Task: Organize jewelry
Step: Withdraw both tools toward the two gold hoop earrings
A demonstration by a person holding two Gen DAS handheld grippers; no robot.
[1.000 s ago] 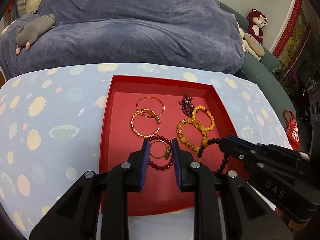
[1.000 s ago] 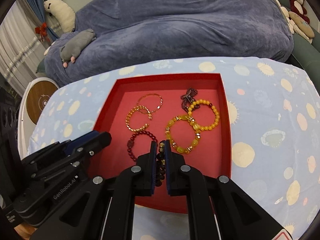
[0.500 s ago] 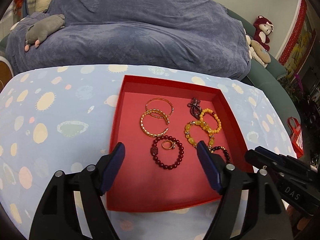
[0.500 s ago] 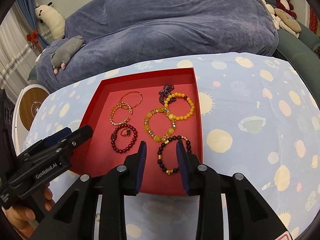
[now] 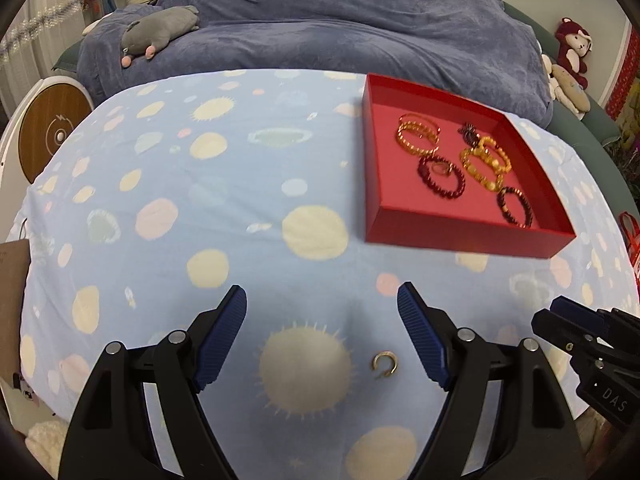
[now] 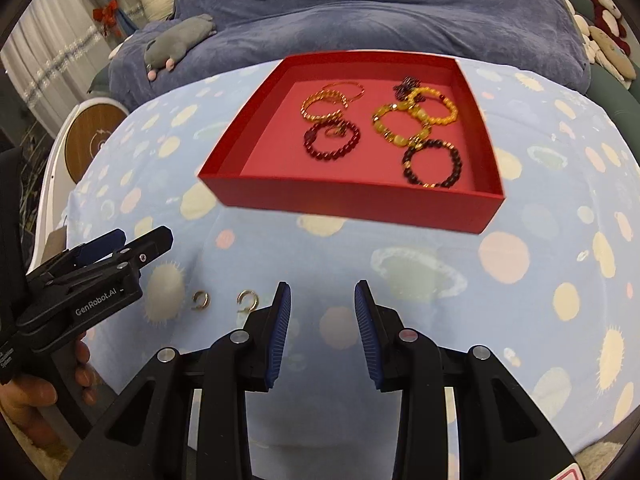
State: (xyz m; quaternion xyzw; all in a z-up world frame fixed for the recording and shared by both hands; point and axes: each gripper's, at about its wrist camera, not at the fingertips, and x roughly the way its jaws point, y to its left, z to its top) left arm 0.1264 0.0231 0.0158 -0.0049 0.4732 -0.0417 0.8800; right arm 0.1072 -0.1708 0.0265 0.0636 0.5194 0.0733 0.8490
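Fingers (image 5: pixel 420 336) wide around flat ring (image 5: pixel 384 363)

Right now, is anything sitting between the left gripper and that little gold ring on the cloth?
Nothing visible does. The gold ring lies on bare tablecloth between the open fingers of the left gripper, nearer the right finger. A second ring lies beside it.
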